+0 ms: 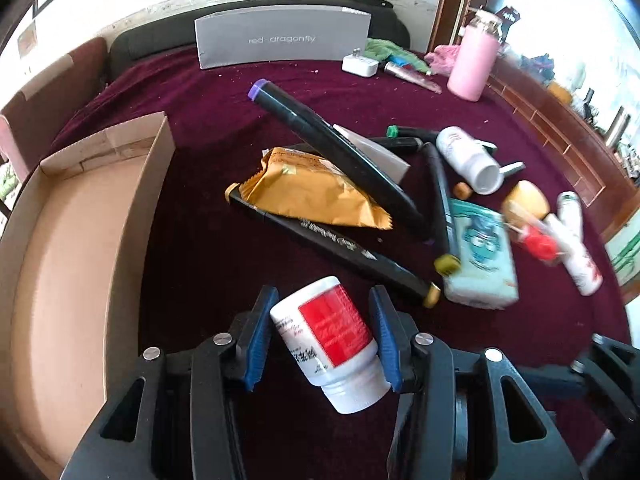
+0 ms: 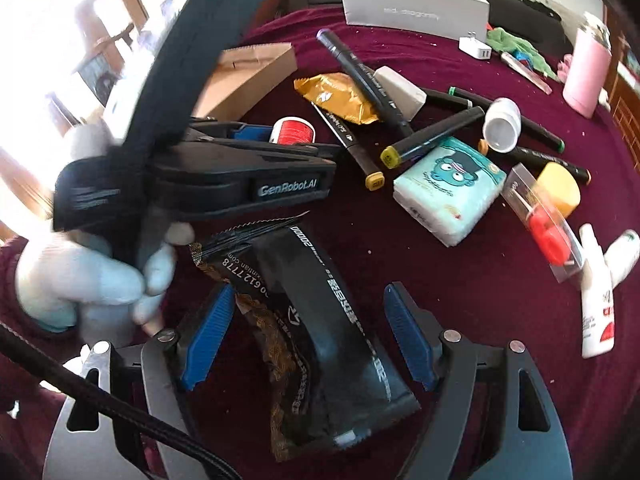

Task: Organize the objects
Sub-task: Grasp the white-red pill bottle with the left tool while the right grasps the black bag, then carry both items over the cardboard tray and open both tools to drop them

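On the maroon-covered table (image 1: 208, 248), the clutter lies toward three o'clock in the left wrist view, while the cardboard box (image 1: 80, 240) sits at nine o'clock with its floor bare, a likely place for sorted things, which may be why the left hand works close to its wall. The left gripper (image 1: 324, 340) has its blue fingers (image 1: 258, 332) drawn in narrow on the white bottle with the red label (image 1: 326, 340), which lies tilted between them with its cap toward the camera; the pads look pressed on both sides, a grip across the body that should keep the round bottle from rolling out. In the right wrist view the gloved left hand (image 2: 92, 280) wraps the handle at nine o'clock, and the bottle's red label shows between the fingers there. The right gripper (image 2: 308, 340) stands wide, its fingers (image 2: 208, 332) either side of the black snack packet (image 2: 320, 340) without visibly touching it; that straddle looks like a lineup for a pinch across the packet's width, though the soft wrapper may crumple or slip. Farther off, toward one o'clock, the black markers (image 2: 368, 92) cross one another over the yellow snack bag (image 2: 340, 96), and the mint tissue pack (image 2: 448, 188) lies just beside them, so these probably wait until the loose, reachable pieces are cleared first.
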